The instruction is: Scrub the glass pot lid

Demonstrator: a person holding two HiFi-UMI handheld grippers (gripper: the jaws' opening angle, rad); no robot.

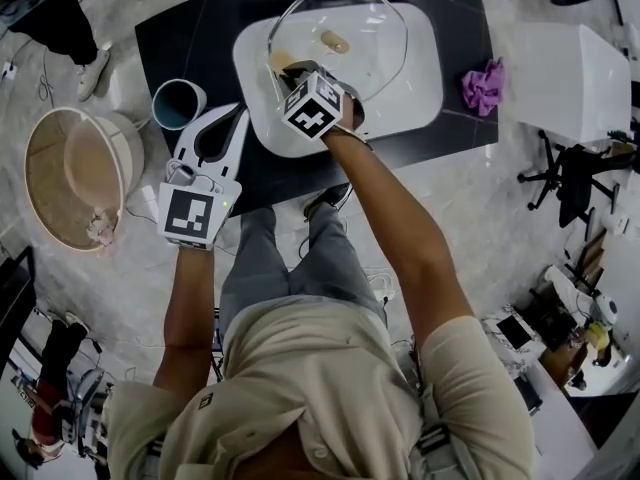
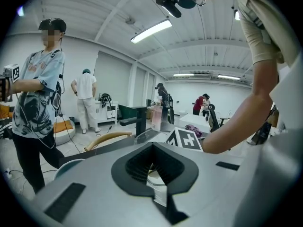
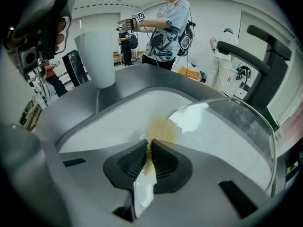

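The glass pot lid (image 1: 372, 30) leans inside the white sink basin (image 1: 420, 88) on the black table; in the right gripper view the lid (image 3: 236, 126) stands just right of the jaws. A tan knob-like piece (image 1: 335, 41) shows on it. My right gripper (image 1: 290, 71) is at the lid's near left rim, shut on a thin yellow-brown scrub pad (image 3: 158, 126) that touches the basin beside the lid. My left gripper (image 1: 237, 113) hangs over the table's near left part, away from the lid, its jaw tips together with nothing between them (image 2: 152, 145).
A blue cup (image 1: 178, 103) stands on the table left of the basin, and a purple cloth (image 1: 483, 83) lies at the right. A dark faucet (image 3: 270, 65) rises behind the basin. A round wicker basket (image 1: 80, 173) sits on the floor at left. People stand around the room.
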